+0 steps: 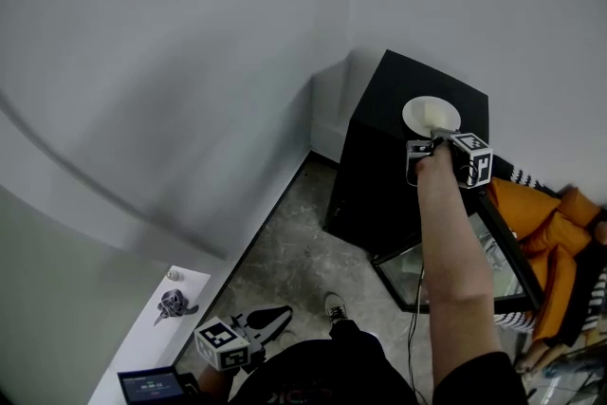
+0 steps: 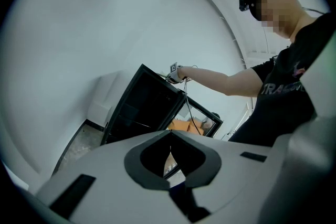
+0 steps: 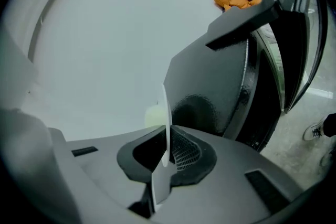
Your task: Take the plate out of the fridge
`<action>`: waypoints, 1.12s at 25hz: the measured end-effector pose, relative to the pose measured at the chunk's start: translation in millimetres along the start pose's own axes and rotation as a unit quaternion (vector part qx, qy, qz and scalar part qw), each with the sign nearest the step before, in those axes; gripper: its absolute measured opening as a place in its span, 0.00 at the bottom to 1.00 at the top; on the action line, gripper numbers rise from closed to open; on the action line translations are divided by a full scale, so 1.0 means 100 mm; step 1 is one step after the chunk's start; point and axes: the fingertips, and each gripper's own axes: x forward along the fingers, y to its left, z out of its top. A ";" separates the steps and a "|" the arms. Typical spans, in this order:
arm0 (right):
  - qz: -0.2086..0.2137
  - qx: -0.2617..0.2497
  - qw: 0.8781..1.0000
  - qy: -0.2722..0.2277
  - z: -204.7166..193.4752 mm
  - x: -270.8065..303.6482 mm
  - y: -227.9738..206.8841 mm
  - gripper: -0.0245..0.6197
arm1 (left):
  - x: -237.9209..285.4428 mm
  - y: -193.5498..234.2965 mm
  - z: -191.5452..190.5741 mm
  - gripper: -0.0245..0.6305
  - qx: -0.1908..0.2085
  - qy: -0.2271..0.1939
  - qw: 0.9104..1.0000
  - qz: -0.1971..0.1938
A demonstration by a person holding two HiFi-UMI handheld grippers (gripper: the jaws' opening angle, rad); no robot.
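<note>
Corner of a room with plain white walls (image 1: 190, 62). The big item is a black mini fridge (image 1: 379, 175) at about 2 o'clock in the head view, with its glass door (image 1: 503, 261) swung wide open toward 4 o'clock, which makes sense since the inside had to be reached. The white plate (image 1: 432, 117) isn't in there though. It's up over the fridge's top at roughly 1 o'clock, lying flat, and I can't tell if it's actually touching down. The right gripper (image 1: 436, 138) has it by the near rim: in the right gripper view the jaws are pinched nearly together on that thin edge, which runs edge-on straight between them. My guess is an edge grip because a flat plate gives you nothing else to grab. The left gripper (image 1: 275, 320) hangs low at 7 o'clock, well apart from it all, jaws closed on nothing, so it looks like it's just keeping out of the way.
</note>
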 end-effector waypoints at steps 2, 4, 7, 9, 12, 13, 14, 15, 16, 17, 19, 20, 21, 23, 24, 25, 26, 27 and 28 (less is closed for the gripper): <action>-0.012 -0.004 1.000 -0.003 0.00 0.02 0.02 0.07 | -0.01 0.00 -0.01 0.05 -0.003 -0.008 1.000 -0.001; -0.027 -0.015 1.000 -0.002 0.01 0.05 0.03 0.07 | -0.01 -0.01 -0.01 0.05 -0.006 -0.015 1.000 -0.001; -0.055 -0.041 0.998 0.002 0.04 0.11 0.05 0.07 | -0.01 0.01 0.00 0.05 -0.004 -0.017 1.000 0.002; -0.081 -0.061 0.995 0.006 0.06 0.14 0.01 0.08 | -0.02 0.02 -0.01 0.05 0.001 -0.011 1.000 0.005; -0.110 -0.101 0.989 0.008 0.07 0.12 -0.02 0.12 | -0.02 -0.01 -0.03 0.05 0.001 -0.007 1.000 0.006; -0.117 -0.115 0.986 0.007 0.08 0.13 -0.03 0.15 | -0.02 -0.01 -0.03 0.05 0.002 -0.006 1.000 0.007; -0.122 -0.129 0.984 0.007 0.10 0.14 -0.03 0.18 | -0.01 -0.01 -0.03 0.05 0.004 -0.003 1.000 0.008; -0.127 -0.142 0.982 0.010 0.10 0.15 -0.03 0.19 | -0.01 -0.02 -0.02 0.05 0.004 -0.004 1.000 0.006; -0.131 -0.155 0.979 0.016 0.09 0.15 -0.02 0.21 | 0.00 -0.03 -0.02 0.05 0.004 -0.007 1.000 0.003; -0.135 -0.167 0.976 0.025 0.07 0.15 -0.01 0.24 | 0.00 -0.04 -0.02 0.05 0.002 -0.010 1.000 0.000; -0.139 -0.186 0.972 0.041 0.04 0.12 0.02 0.29 | -0.01 -0.05 -0.04 0.05 0.004 -0.006 1.000 0.004; -0.140 -0.195 0.970 0.045 0.03 0.10 0.03 0.31 | -0.02 -0.05 -0.06 0.05 0.009 -0.001 1.000 0.006; -0.140 -0.205 0.968 0.048 0.03 0.08 0.04 0.33 | -0.03 -0.06 -0.07 0.05 0.014 0.001 1.000 0.005; -0.141 -0.225 0.963 0.050 0.03 0.05 0.06 0.35 | -0.03 -0.09 -0.07 0.05 0.020 0.000 1.000 0.002; -0.142 -0.235 0.960 0.050 0.03 0.03 0.07 0.36 | -0.02 -0.10 -0.06 0.05 0.021 -0.002 1.000 0.001; -0.144 -0.246 0.957 0.051 0.03 0.02 0.08 0.36 | -0.02 -0.12 -0.05 0.05 0.022 -0.002 1.000 0.000; -0.147 -0.256 0.954 0.051 0.04 0.01 0.09 0.36 | -0.01 -0.13 -0.05 0.05 0.022 -0.003 1.000 0.000; -0.151 -0.267 0.951 0.052 0.04 0.00 0.09 0.36 | -0.02 -0.14 -0.06 0.05 0.023 -0.003 1.000 0.000; -0.154 -0.277 0.947 0.053 0.05 -0.01 0.10 0.39 | -0.03 -0.14 -0.07 0.05 0.024 -0.004 1.000 -0.001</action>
